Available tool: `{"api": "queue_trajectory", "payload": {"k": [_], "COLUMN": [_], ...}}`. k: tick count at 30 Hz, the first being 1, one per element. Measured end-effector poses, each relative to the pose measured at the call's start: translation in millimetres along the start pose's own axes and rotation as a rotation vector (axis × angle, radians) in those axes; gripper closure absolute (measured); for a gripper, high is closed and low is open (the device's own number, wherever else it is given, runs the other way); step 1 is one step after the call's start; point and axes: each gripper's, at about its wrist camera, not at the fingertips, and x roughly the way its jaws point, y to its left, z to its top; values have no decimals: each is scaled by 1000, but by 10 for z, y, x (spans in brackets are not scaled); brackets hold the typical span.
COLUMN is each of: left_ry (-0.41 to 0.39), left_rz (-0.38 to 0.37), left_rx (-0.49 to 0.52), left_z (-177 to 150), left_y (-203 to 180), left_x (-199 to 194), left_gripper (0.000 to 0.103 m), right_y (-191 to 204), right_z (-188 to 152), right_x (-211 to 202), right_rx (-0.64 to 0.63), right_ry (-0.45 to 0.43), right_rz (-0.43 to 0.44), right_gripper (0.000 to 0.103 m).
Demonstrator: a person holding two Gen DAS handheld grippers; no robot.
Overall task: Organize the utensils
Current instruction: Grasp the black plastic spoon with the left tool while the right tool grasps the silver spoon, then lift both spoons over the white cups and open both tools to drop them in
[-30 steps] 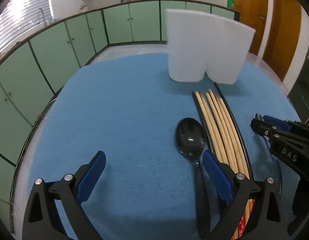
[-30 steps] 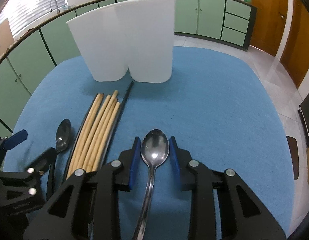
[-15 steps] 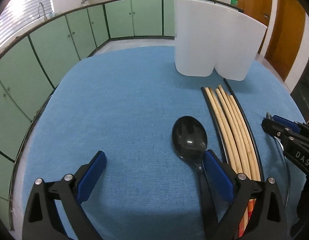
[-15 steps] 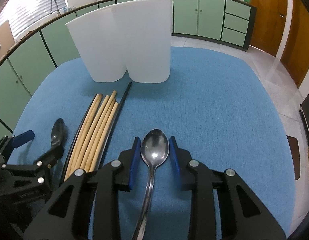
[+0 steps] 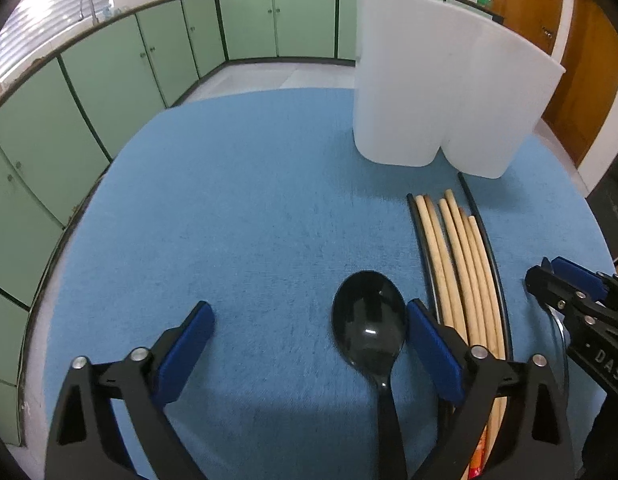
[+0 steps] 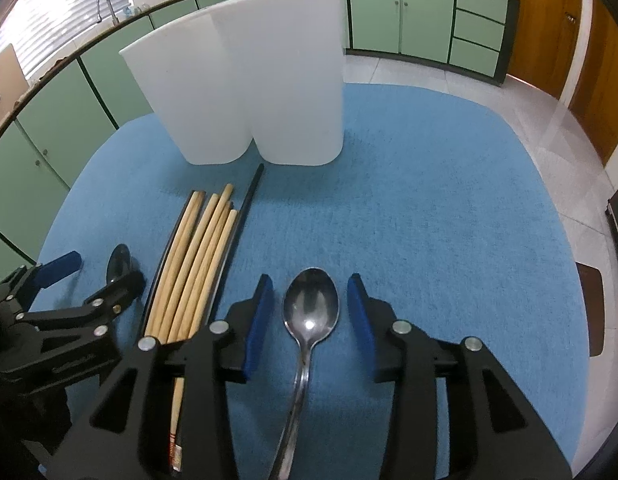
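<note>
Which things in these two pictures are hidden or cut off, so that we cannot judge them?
- White holder, both views: inside hidden by its own tall walls.
- Metal spoon, right wrist view: handle end cut off by the bottom edge.
- Black spoon, left wrist view: handle end also cut off.
- Chopsticks, both views: near ends hidden behind gripper fingers.

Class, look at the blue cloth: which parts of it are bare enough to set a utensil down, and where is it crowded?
Bare: the wide stretch left of the black spoon and white holder, and the cloth right of the metal spoon. Crowded: the strip in front of the holder, where the chopsticks lie between both spoons.
</note>
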Motion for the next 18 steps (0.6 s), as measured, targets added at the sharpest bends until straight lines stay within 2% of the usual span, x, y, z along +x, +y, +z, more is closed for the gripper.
{"api": "queue_trajectory", "payload": {"k": [2, 4, 6, 7, 10, 13, 15, 18], "left_ry": [-8, -19, -31, -33, -36, -95, -204, -366], "left_rz": [-6, -20, -37, -57, -101, -155, -189, -189], "left_rx": [-1, -2, 2, 7, 9, 8, 13, 47], "left_z": [57, 87, 57, 76, 98, 84, 67, 18], "left_y": [23, 28, 41, 35, 26, 59, 88, 102], "left_x": [27, 20, -22, -25, -64, -160, -339, -602], "left_gripper": [19, 31, 60, 67, 68, 68, 68, 68], "right_y": [-10, -17, -8, -14, -54, -92, -107, -150], "right_z": [37, 53, 53, 60, 58, -35, -73, -74], "right_x": [11, 25, 49, 52, 34, -110, -263, -457], "right_rx": [0, -6, -12, -11, 4, -4, -13, -23], "right_ry": [3, 7, 6, 4, -15, -90, -176, -270], "right_rz": [-2, -5, -5, -2, 6, 26, 55, 79], "right_gripper": [73, 75, 76, 76, 76, 76, 76, 76]}}
